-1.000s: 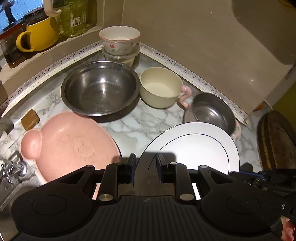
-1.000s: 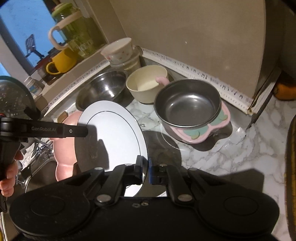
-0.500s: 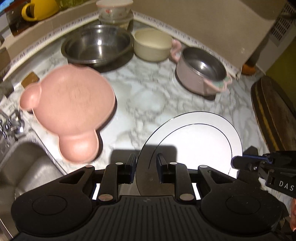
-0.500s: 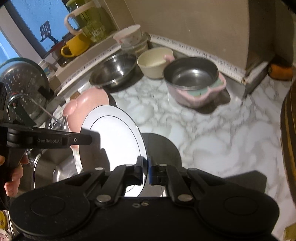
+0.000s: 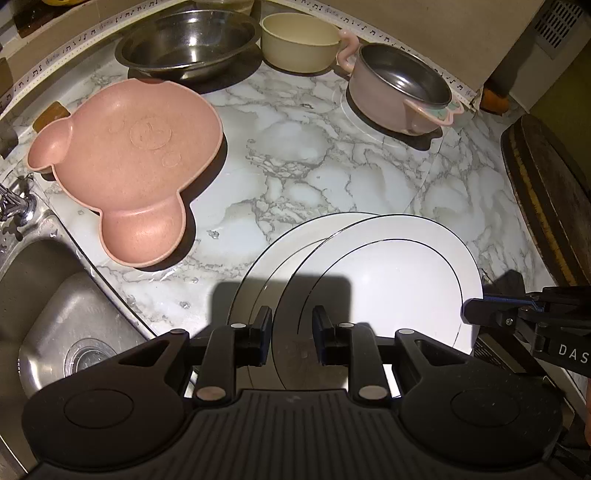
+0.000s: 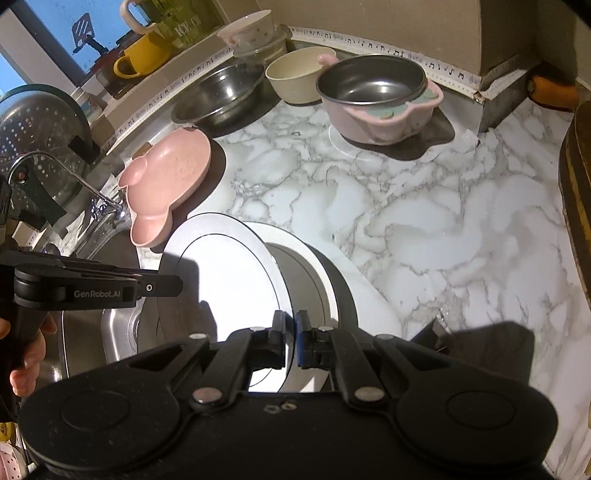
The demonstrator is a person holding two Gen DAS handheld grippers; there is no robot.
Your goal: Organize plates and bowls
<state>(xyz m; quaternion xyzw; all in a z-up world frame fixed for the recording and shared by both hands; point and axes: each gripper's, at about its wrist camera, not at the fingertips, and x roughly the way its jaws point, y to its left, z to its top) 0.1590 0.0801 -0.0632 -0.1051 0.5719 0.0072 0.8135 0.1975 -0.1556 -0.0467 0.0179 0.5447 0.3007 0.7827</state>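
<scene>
Both grippers grip one white black-rimmed plate (image 5: 388,273) by opposite edges, above a second white plate (image 5: 258,273) lying on the marble counter near its front edge. My left gripper (image 5: 292,339) is shut on the held plate's near rim. My right gripper (image 6: 290,341) is shut on the same plate (image 6: 221,269), seen tilted edge-on over the lower plate (image 6: 354,288). A pink bear-shaped plate (image 5: 133,158) lies by the sink. A large steel bowl (image 5: 188,40), a cream bowl (image 5: 299,40) and a pink-cased steel bowl (image 5: 399,88) stand at the back.
A steel sink (image 5: 55,314) with a tap (image 6: 55,173) lies at the left. A dark wooden board (image 5: 546,192) lies at the right. A colander (image 6: 33,140), a yellow mug (image 6: 144,55) and stacked small bowls (image 6: 251,35) stand on and near the windowsill.
Both grippers have drawn the held plate back from the bowls towards the counter's front edge. It now hangs over a second white plate that has come into view.
</scene>
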